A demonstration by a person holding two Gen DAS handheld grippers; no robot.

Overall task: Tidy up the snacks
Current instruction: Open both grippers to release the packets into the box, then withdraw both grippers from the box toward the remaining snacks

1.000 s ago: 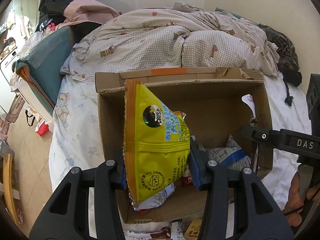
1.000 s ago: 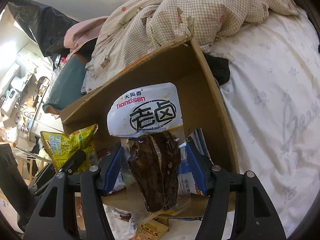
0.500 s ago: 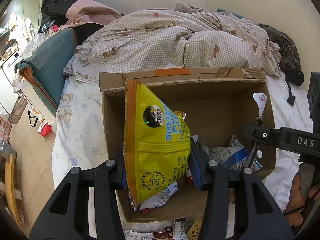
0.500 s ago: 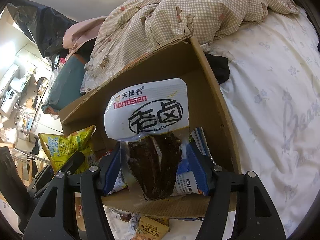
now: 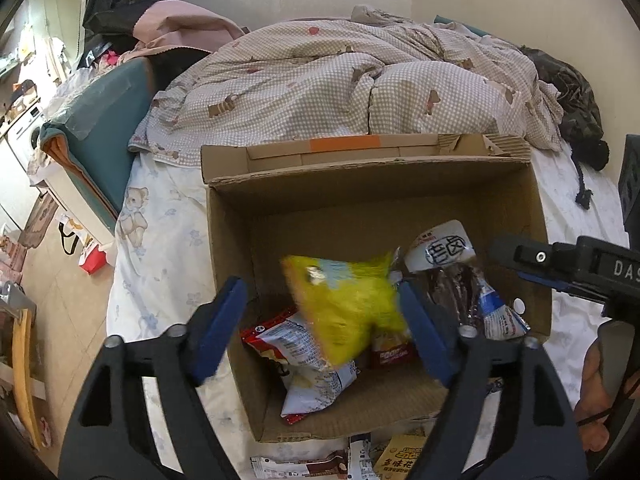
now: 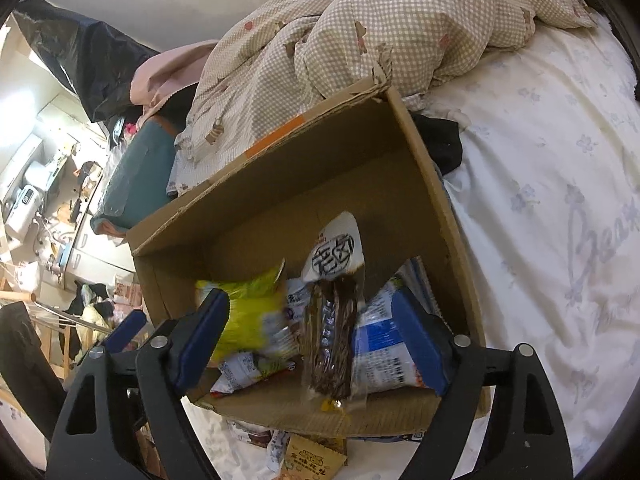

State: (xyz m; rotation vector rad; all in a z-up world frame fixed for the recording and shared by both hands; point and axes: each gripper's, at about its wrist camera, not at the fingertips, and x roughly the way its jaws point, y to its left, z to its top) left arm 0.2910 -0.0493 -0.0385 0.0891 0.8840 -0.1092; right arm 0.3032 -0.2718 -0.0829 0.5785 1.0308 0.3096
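From the left wrist view, the left gripper (image 5: 322, 318) hangs over the cardboard box (image 5: 362, 208) with its jaws spread wide and opening; the yellow crisp bag (image 5: 346, 304) lies blurred between the blue pads, free of the left one, though contact with the right pad cannot be told; it sits over the box's near half, above a red-and-white packet (image 5: 308, 364) on the box floor; the white-topped dark snack pouch (image 5: 446, 264) stands toward the box's right wall, with the right gripper's black body beside it and a hand (image 5: 600, 392) below; loose packets (image 5: 304, 466) lie on the sheet just outside the box's near edge; the checked quilt (image 5: 360, 84) is heaped behind the box.

From the right wrist view, the right gripper (image 6: 310, 344) also has its jaws spread and opening; the dark snack pouch (image 6: 332, 332) stands upright between the pads, touching neither; a blue-and-white packet (image 6: 380, 352) lies by the box's right wall (image 6: 436, 216); the yellow crisp bag (image 6: 248, 312) sits toward the box's left, partly behind the left pad; a yellow packet (image 6: 312, 462) lies outside the box's near edge.
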